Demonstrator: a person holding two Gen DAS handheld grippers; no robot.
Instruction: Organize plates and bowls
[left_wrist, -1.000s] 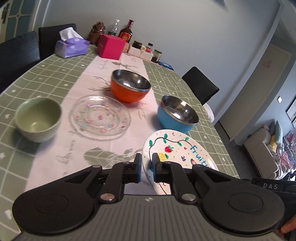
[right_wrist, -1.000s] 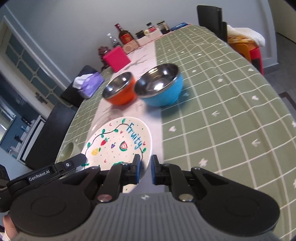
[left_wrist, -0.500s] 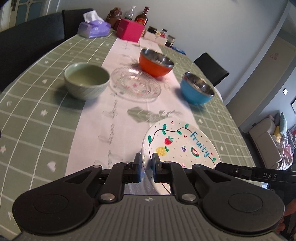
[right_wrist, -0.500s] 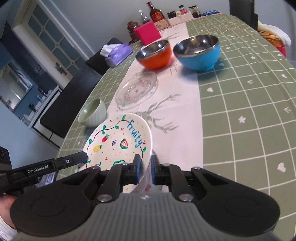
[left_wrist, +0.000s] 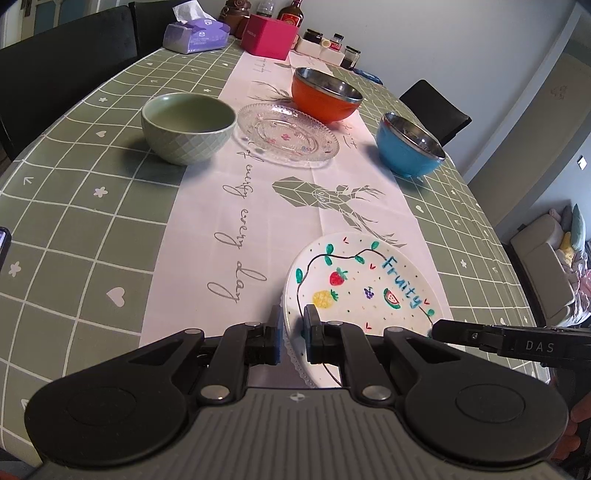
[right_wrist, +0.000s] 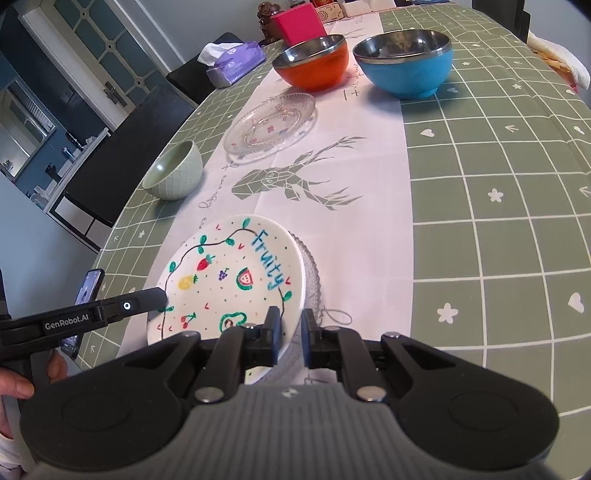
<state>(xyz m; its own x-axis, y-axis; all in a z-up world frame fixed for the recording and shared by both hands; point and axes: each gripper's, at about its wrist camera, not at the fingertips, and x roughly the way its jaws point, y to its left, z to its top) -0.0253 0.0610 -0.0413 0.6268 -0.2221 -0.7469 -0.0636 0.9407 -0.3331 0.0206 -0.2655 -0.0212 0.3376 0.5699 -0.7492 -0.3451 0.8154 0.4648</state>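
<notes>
Grippers, left (left_wrist: 292, 340) and right (right_wrist: 290, 338), pinch opposite rims of the Fruity plate (right_wrist: 236, 280) over a glass plate (right_wrist: 309, 266); I lower it level and release together.

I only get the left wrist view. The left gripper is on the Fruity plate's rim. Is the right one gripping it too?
Observer: Yes, the right gripper is shut on the plate at its near rim.
Operator: Anything under it?
Observer: A glass plate; its beaded rim shows past the right edge.
Operator: What is the dark thing at my left edge?
Observer: A phone, standing upright.
</notes>
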